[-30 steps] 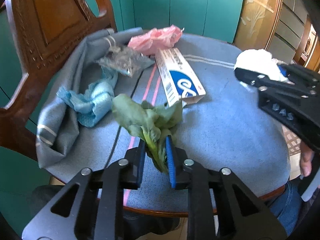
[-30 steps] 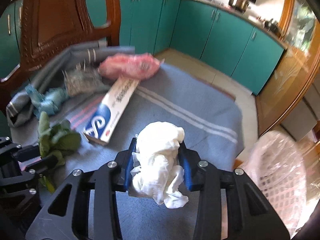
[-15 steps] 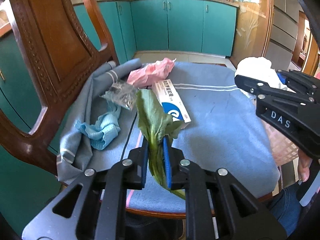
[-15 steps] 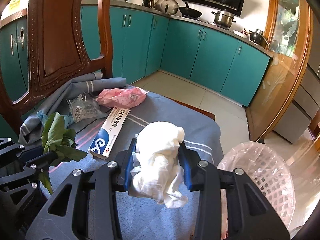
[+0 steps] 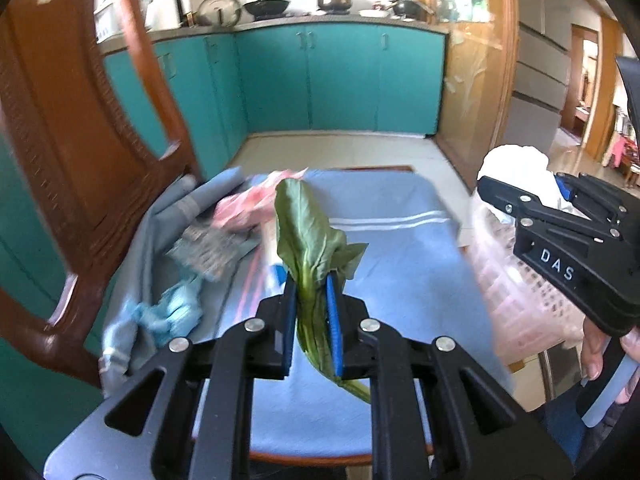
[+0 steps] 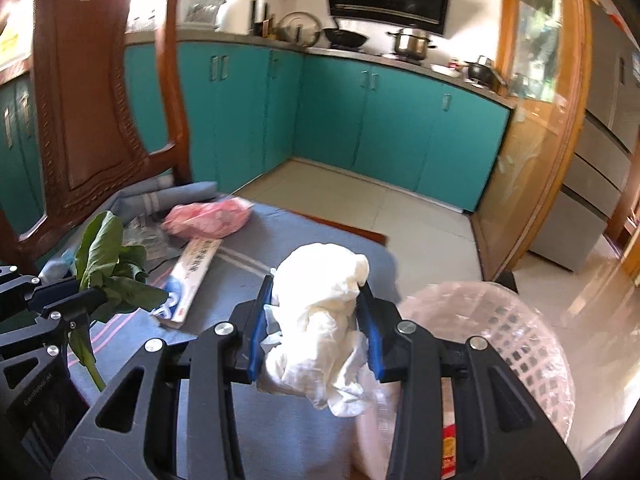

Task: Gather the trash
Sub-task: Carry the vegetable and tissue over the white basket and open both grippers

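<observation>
Right claw (image 6: pixel 316 328) clamps white tissue wad (image 6: pixel 320 320) above blue-clothed surface (image 6: pixel 280 248), w/ pink lined basket (image 6: pixel 512 336) just to its right, toothpaste box (image 6: pixel 190 276) to left.

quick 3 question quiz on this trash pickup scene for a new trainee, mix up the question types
1. True or false: the left gripper is shut on a green leaf.
2. What is clamped in the right gripper? A) pink bag B) white crumpled tissue C) toothpaste box
3. Which long printed item lies on the blue cloth beside the pink plastic bag?

Key
1. True.
2. B, the white crumpled tissue.
3. The toothpaste box.
</observation>
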A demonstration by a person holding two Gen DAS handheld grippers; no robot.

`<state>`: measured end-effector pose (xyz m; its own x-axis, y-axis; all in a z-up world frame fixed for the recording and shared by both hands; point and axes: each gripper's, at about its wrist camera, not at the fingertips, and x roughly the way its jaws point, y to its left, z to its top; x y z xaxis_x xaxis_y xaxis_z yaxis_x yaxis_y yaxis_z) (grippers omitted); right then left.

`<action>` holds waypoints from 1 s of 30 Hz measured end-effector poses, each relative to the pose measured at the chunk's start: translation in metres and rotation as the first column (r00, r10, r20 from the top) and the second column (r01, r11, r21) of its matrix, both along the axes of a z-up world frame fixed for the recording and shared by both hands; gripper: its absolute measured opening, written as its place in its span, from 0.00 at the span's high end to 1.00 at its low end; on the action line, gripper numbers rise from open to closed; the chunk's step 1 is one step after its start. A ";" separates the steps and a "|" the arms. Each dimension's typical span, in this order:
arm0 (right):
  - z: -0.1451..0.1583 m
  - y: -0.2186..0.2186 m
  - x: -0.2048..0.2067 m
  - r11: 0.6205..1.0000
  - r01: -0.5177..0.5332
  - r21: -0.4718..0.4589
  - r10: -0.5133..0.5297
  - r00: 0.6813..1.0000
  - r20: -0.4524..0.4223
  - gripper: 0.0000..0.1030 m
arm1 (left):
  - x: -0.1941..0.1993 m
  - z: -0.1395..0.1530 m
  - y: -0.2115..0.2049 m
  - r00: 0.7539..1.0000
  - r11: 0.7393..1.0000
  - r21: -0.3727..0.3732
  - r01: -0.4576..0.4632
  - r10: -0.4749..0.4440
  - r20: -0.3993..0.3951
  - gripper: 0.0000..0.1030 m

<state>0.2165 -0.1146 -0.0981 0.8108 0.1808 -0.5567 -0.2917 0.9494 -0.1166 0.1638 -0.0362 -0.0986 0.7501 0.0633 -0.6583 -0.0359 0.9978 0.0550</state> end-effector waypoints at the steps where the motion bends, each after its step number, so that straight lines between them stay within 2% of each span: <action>1: 0.002 -0.008 0.001 1.000 0.018 0.007 -0.018 1.000 0.007 0.62 | 0.004 0.003 -0.007 1.000 1.000 -0.007 0.021 -0.021 0.007 0.85; 5: 0.017 -0.069 0.006 0.985 0.155 0.077 -0.158 0.987 0.029 0.62 | 0.023 0.010 -0.034 0.993 0.993 -0.040 0.113 -0.112 0.025 0.85; 9: 0.017 -0.140 0.014 0.934 0.323 0.153 -0.325 0.946 -0.017 0.61 | 0.045 0.011 -0.068 0.976 0.972 -0.089 0.217 -0.215 0.030 0.85; 13: 0.008 -0.179 0.013 0.890 0.415 0.189 -0.411 0.910 -0.059 0.61 | 0.059 0.009 -0.111 0.955 0.949 -0.105 0.297 -0.297 0.018 0.85; 21: -0.004 -0.205 0.009 0.864 0.473 0.172 -0.465 0.881 -0.085 0.61 | 0.054 0.008 -0.181 0.919 0.919 -0.030 0.394 -0.392 0.039 0.85; 26: -0.008 -0.214 0.008 0.855 0.491 0.171 -0.479 0.871 -0.105 0.61 | 0.058 -0.002 -0.205 0.922 0.922 0.059 0.383 -0.386 0.040 0.84; 30: -0.014 -0.216 0.009 0.850 0.502 0.158 -0.487 0.864 -0.127 0.61 | 0.064 -0.012 -0.214 0.922 0.920 0.066 0.386 -0.388 0.008 0.84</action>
